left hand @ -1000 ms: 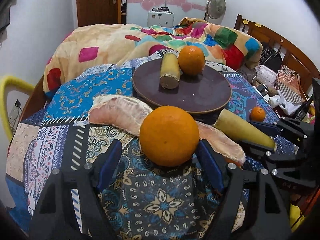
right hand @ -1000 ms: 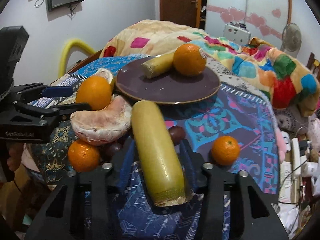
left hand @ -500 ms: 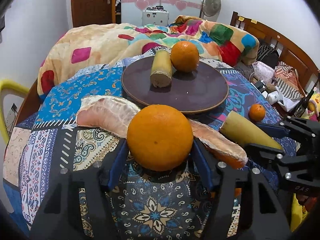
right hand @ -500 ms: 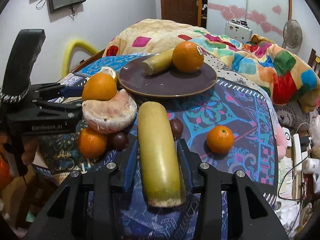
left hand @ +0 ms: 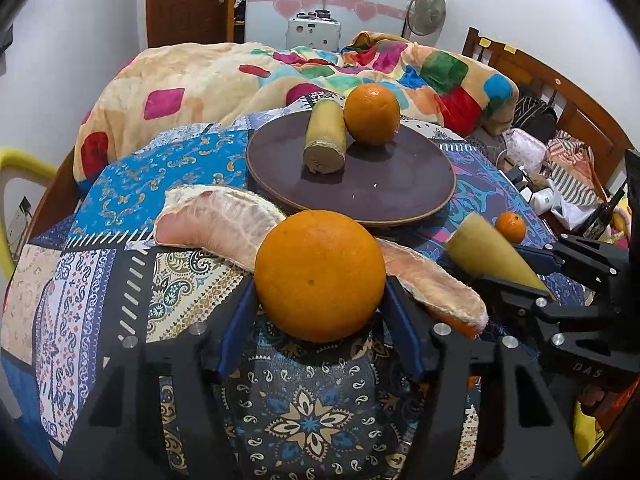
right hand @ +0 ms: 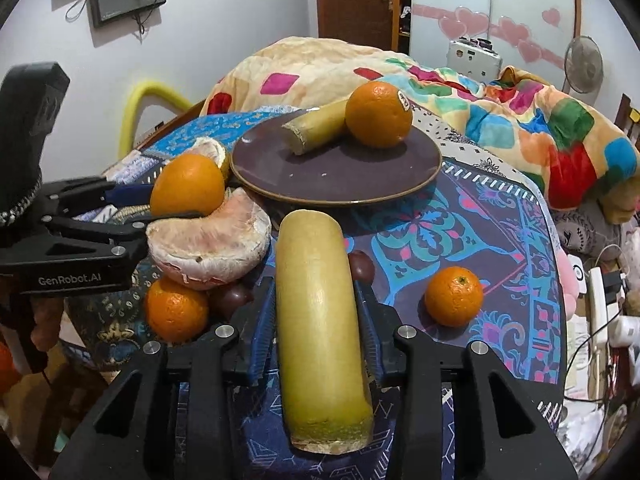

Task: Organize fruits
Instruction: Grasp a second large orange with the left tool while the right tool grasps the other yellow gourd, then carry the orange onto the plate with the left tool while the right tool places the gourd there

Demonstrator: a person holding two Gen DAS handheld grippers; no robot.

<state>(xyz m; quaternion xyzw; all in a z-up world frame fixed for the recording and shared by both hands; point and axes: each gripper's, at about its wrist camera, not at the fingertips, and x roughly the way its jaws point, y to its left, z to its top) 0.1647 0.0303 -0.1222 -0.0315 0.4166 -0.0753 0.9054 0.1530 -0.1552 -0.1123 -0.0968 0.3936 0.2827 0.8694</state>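
Observation:
My left gripper (left hand: pixel 318 300) is shut on a large orange (left hand: pixel 319 274), held just above the patterned cloth in front of the dark plate (left hand: pixel 400 200). The orange also shows in the right wrist view (right hand: pixel 187 190). My right gripper (right hand: pixel 316 312) is shut on a yellow-green sugarcane piece (right hand: pixel 320 320), also seen in the left wrist view (left hand: pixel 492 252). The plate (right hand: pixel 340 180) holds a short sugarcane piece (right hand: pixel 316 130) and an orange (right hand: pixel 378 114). Pomelo segments (left hand: pixel 216 220) (right hand: pixel 208 244) lie between the grippers and the plate.
Two small oranges (right hand: pixel 454 296) (right hand: pixel 176 308) and dark round fruits (right hand: pixel 362 266) lie on the cloth. A colourful blanket (left hand: pixel 240 76) is heaped behind the plate. A wooden bed frame (left hand: pixel 560 92) and clutter (right hand: pixel 600 288) are at the right. A yellow chair (left hand: pixel 16 184) is at the left.
Both grippers have closed in toward the plate. The left gripper's jaws have shut on the large orange, which now sits slightly higher; the right keeps its hold on the sugarcane.

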